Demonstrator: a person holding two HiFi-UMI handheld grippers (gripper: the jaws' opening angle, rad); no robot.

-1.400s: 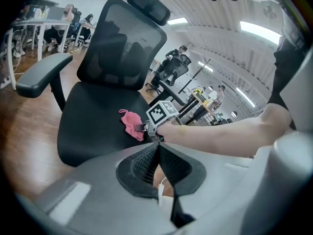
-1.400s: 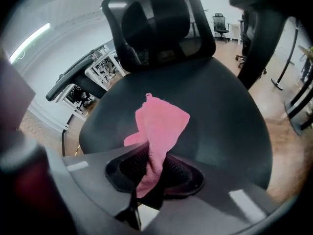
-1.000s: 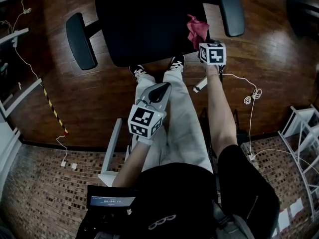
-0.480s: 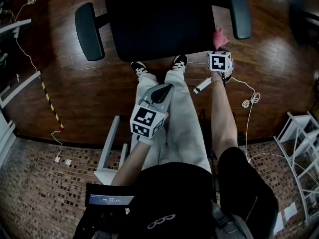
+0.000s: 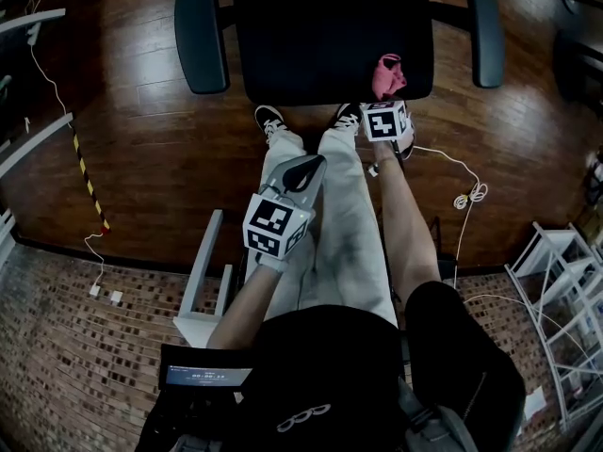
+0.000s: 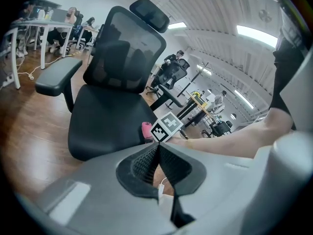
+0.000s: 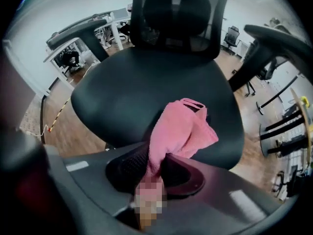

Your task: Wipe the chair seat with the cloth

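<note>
A black office chair stands in front of me; its seat [image 5: 320, 36] [image 7: 146, 97] [image 6: 105, 121] fills the top of the head view. My right gripper [image 5: 389, 97] [image 7: 155, 163] is shut on a pink cloth [image 5: 387, 75] [image 7: 180, 129], which hangs bunched over the seat's front right part. The cloth [image 6: 146, 130] also shows as a small pink patch in the left gripper view, beside the right gripper's marker cube. My left gripper [image 5: 303, 169] [image 6: 157, 160] is held low over my legs, back from the chair, jaws closed together with nothing between them.
Armrests [image 5: 200, 34] [image 5: 485, 31] flank the seat, and the mesh backrest [image 7: 181, 13] rises behind it. A white cable [image 5: 466, 191] trails on the wooden floor at the right. My shoes [image 5: 271, 121] stand just before the seat's front edge. A white rack [image 5: 565, 290] stands at far right.
The right gripper with the pink cloth dipped off the seat's right edge, then came back left onto the seat's front right part. The left gripper stays put.
</note>
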